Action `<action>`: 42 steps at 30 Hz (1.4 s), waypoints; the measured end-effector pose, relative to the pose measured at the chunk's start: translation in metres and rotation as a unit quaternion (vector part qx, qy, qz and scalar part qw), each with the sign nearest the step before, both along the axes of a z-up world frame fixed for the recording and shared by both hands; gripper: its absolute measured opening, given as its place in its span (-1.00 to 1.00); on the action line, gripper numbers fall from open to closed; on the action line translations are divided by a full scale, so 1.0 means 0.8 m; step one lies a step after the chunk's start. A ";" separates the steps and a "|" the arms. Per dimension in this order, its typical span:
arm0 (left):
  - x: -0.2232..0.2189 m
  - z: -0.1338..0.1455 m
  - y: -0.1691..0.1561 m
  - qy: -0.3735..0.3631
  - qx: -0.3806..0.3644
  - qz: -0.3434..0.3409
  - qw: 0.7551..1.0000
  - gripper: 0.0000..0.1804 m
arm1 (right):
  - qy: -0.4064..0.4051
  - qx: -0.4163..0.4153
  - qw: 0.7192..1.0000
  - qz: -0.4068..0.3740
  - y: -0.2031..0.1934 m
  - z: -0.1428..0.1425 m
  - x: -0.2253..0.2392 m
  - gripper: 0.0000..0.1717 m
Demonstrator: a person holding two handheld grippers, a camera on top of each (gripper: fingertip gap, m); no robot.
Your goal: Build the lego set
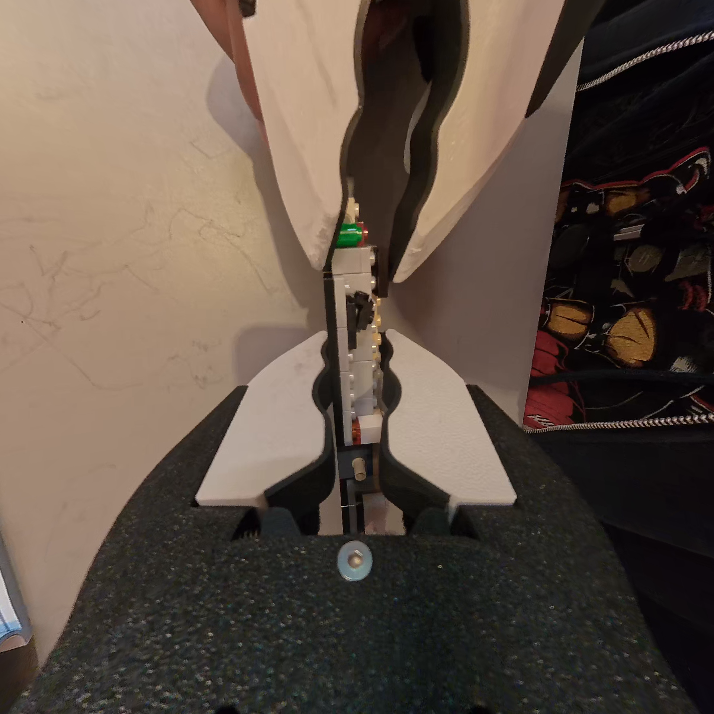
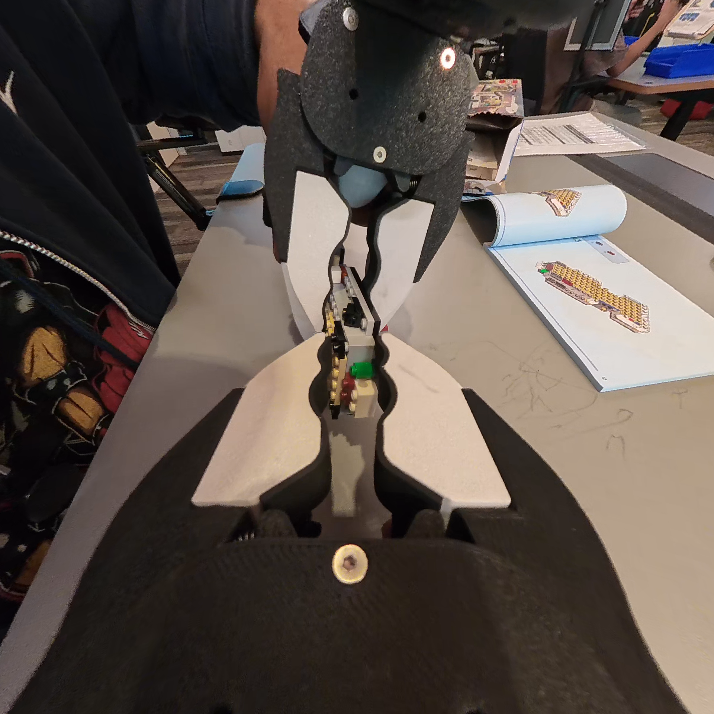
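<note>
A long brick model, grey with black and tan parts and a green stud, is held between both grippers over the grey table. My left gripper is shut on one end of it. The right gripper comes from above and clamps the end with the green stud. In the right wrist view my right gripper is shut on the model near the green stud. The left gripper faces it and grips the far end.
An open instruction booklet lies on the table to the right. A cardboard box stands behind it. A person in a dark jacket stands at the table's left edge. Blue bins sit on a far table. The gap from one gripper's tips to the other's is roughly 5 centimeters.
</note>
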State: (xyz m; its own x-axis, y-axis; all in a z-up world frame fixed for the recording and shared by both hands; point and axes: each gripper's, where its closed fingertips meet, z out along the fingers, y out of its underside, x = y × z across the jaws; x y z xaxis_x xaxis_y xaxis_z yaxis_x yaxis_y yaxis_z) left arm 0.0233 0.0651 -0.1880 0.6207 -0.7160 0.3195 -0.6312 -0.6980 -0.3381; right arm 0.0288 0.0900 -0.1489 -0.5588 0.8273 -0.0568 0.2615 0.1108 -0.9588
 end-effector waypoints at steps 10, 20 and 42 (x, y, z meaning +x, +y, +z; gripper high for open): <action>0.000 0.003 -0.001 0.001 -0.006 -0.001 1.000 -0.76 | 0.015 0.009 1.000 -0.001 0.000 0.002 -0.001 -0.77; 0.000 0.002 -0.001 0.004 -0.008 -0.003 1.000 -0.76 | 0.019 0.017 1.000 0.001 0.000 0.001 -0.001 -0.78; -0.002 -0.002 0.000 -0.009 -0.015 0.007 1.000 -0.76 | 0.003 0.001 1.000 -0.013 0.000 -0.003 -0.006 -0.76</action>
State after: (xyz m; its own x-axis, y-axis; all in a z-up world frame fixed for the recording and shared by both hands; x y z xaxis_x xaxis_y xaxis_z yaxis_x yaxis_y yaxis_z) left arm 0.0220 0.0652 -0.1893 0.6251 -0.6971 0.3511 -0.6152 -0.7169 -0.3280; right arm 0.0239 0.0903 -0.1513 -0.5377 0.8415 -0.0523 0.2586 0.1056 -0.9602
